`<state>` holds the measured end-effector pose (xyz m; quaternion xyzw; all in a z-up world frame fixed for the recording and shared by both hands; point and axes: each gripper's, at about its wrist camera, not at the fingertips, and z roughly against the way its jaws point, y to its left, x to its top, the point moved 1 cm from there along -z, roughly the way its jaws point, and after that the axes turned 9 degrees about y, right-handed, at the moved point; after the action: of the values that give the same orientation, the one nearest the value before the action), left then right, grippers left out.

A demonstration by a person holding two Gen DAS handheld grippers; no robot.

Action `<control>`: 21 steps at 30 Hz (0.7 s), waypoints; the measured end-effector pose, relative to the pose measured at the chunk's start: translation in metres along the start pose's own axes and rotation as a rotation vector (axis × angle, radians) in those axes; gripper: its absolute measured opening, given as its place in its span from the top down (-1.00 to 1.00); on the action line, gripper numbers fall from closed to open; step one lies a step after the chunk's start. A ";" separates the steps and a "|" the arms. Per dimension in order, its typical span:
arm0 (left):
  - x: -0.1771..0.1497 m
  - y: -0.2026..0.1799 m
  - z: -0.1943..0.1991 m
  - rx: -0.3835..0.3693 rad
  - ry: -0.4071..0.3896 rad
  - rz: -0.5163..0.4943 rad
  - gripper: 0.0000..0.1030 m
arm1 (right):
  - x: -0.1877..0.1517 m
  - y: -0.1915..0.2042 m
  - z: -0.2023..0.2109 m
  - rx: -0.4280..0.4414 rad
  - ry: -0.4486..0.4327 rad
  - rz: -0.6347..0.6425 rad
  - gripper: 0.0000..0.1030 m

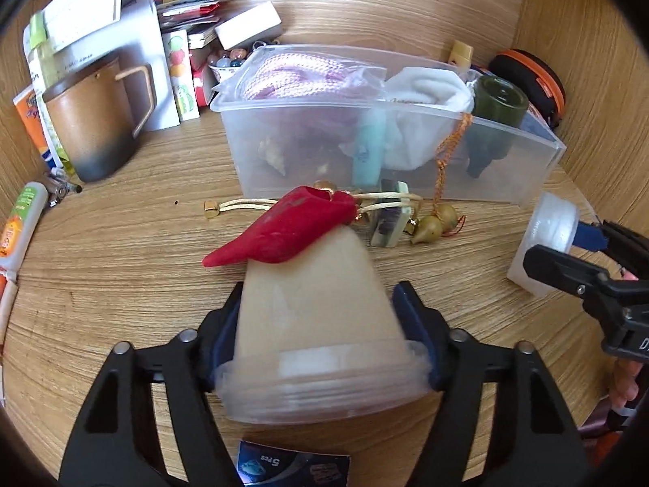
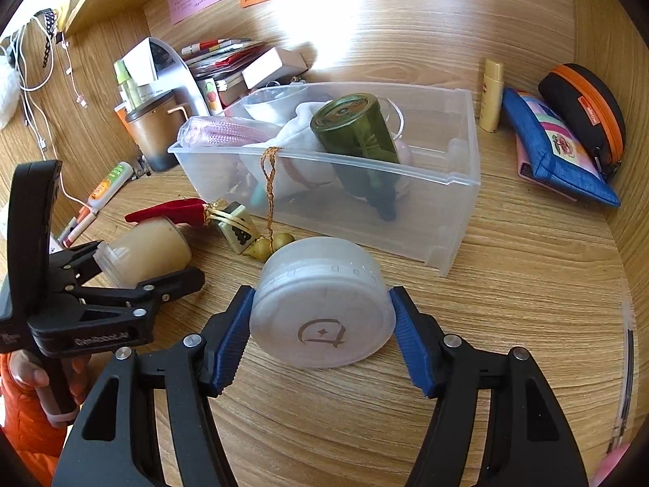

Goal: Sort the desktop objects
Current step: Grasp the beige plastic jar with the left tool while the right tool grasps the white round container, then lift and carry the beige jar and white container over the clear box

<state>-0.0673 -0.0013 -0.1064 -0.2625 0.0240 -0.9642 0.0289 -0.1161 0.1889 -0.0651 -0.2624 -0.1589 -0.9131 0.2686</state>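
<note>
Standing behind on the tabletop (image 2: 507, 284), the clear bin (image 2: 446, 211) waits for sorting; my left fingers (image 1: 320, 324) are closed around the beige jar (image 1: 320, 304), my right fingers (image 2: 324, 332) grip its white lid (image 2: 320, 316) before it.

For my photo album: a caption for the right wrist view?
Right gripper clasps a frosted round jar before the clear bin.

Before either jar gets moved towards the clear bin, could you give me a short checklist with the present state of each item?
1. Left gripper pads against the beige jar: ok.
2. Right gripper closed on the white jar: ok.
3. Red pouch clear of the beige jar: not ok, touching.
4. Free space in the clear bin, right end: ok.
5. Beige jar's lid tight: cannot tell.
</note>
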 end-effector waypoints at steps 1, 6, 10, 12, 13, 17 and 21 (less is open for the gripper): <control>0.001 0.000 0.000 -0.001 -0.001 -0.001 -0.35 | 0.000 0.000 0.001 0.000 -0.002 -0.001 -0.22; 0.003 0.005 0.002 -0.030 -0.008 0.019 -0.35 | 0.001 0.000 0.007 0.005 -0.017 -0.009 -0.22; 0.003 0.005 0.016 -0.026 -0.060 0.010 -0.35 | 0.001 -0.002 0.009 0.004 -0.022 -0.021 -0.22; 0.004 0.005 0.025 -0.021 -0.087 0.002 -0.35 | 0.001 -0.004 0.010 0.008 -0.024 -0.028 -0.22; 0.005 0.005 0.027 -0.021 -0.091 -0.002 -0.35 | 0.001 -0.004 0.011 0.009 -0.025 -0.033 -0.22; 0.003 0.008 0.026 -0.039 -0.087 0.010 -0.31 | 0.000 -0.002 0.011 0.012 -0.024 -0.038 -0.22; 0.004 0.010 0.028 -0.034 -0.099 0.007 -0.30 | -0.001 0.001 0.011 0.008 -0.021 -0.030 -0.22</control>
<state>-0.0560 -0.0122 -0.0811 -0.3103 0.0400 -0.9494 0.0286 -0.1102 0.1937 -0.0567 -0.2683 -0.1694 -0.9137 0.2541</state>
